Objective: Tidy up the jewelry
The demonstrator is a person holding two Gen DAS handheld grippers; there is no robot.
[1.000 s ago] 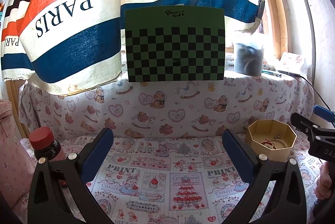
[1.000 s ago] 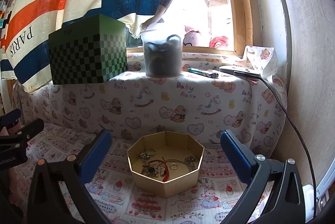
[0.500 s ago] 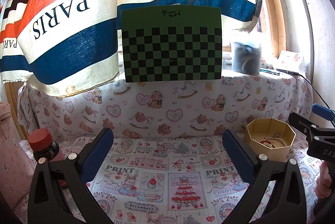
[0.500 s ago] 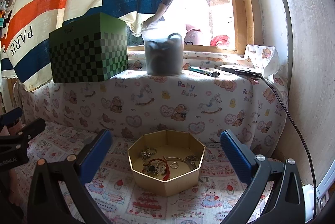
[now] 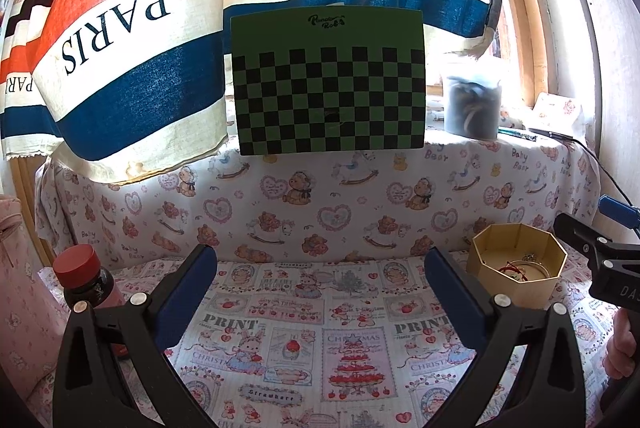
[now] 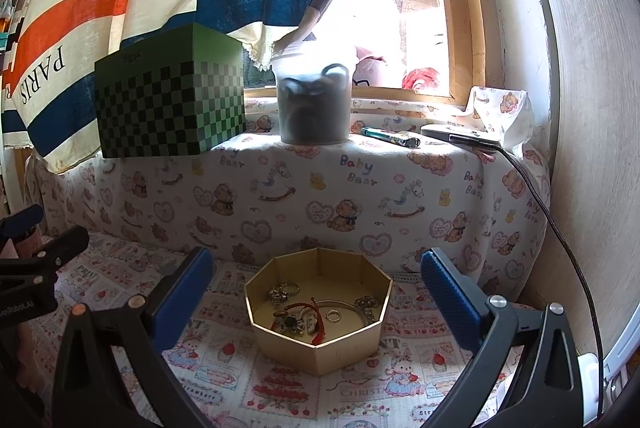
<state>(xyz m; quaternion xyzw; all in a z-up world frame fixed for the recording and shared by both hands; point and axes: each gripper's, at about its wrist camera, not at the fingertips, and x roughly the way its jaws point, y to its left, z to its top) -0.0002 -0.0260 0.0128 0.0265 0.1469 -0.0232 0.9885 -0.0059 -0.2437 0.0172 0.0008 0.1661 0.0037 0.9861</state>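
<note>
While both sit idle | left gripper (image 5: pixel 320 270) jaws wide, empty | right gripper (image 6: pixel 316 272) jaws wide, empty | gold octagonal box (image 6: pixel 318 342) of jewelry (image 6: pixel 304 316) near right gripper

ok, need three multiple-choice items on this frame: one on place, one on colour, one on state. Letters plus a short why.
1. Where does the green checkered box stand?
A. on the raised ledge
B. inside the gold tray
C. on the lower cloth

2. What colour is the bottle cap?
A. blue
B. red
C. white

3. How is the right gripper?
A. shut on a ring
B. shut on nothing
C. open, holding nothing

Answers: 1 A, it sits up beside the grey tub. 2 B, the cap is plainly red. 3 C, the fingers stand wide apart either side of the octagonal gold tray.
</note>
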